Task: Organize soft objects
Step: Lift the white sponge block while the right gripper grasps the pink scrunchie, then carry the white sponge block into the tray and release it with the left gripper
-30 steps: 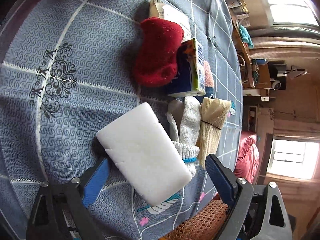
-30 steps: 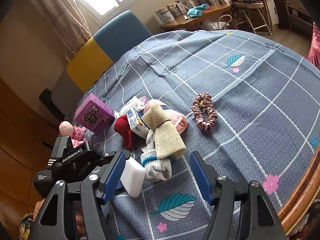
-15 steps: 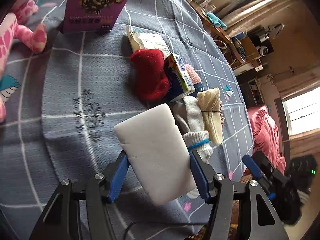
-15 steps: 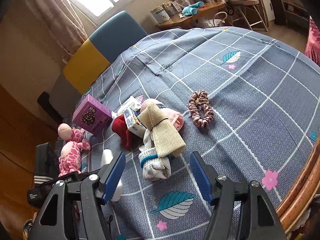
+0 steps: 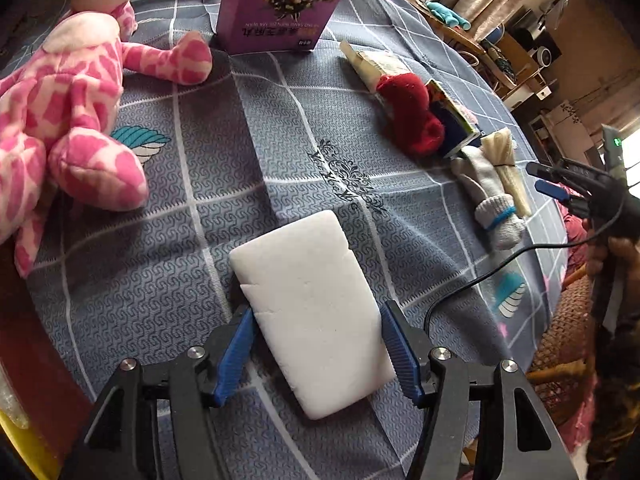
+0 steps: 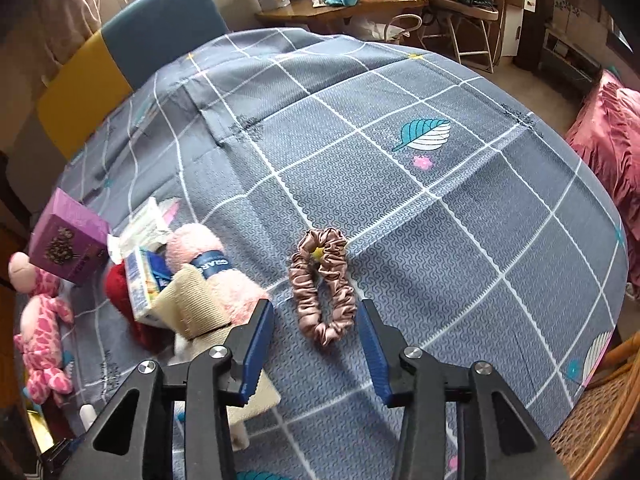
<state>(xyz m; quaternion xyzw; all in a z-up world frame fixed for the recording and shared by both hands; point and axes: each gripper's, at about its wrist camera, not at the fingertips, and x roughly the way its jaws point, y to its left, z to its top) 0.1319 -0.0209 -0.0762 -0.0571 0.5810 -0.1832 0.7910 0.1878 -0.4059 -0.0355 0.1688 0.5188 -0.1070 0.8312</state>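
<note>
The left gripper (image 5: 316, 348) has lifted the white sponge (image 5: 308, 308) away from the heap of small items in the middle of the table and swung it toward the side where the pink plush giraffe (image 5: 68, 120) lies, near the purple box (image 5: 280, 4). A second ago the sponge lay flat on the grey checked tablecloth (image 5: 224, 128) just beside the white sock (image 5: 492, 208); now sponge and sock are well apart. My judgement is that the soft things are being gathered beside the giraffe, and the sponge is on its way there, not yet set down.

The left tongs stand about half spread, both blue pads pressed against the sponge's long sides — a firm pinch across its width. After closing on it, their jaws have just eased open very slightly.

Further right, the heap remains: the red sock (image 5: 412, 116), a small carton (image 5: 452, 120), the white sock and a beige roll (image 5: 504, 164).

The right gripper (image 6: 316, 344) has moved from over that heap to the pink scrunchie (image 6: 324, 284), which lies flat on the cloth. Its jaws have just been closing and now stand narrowly spread; the scrunchie's near end sits between the tips, but neither pad presses it — nothing is held yet.
</note>
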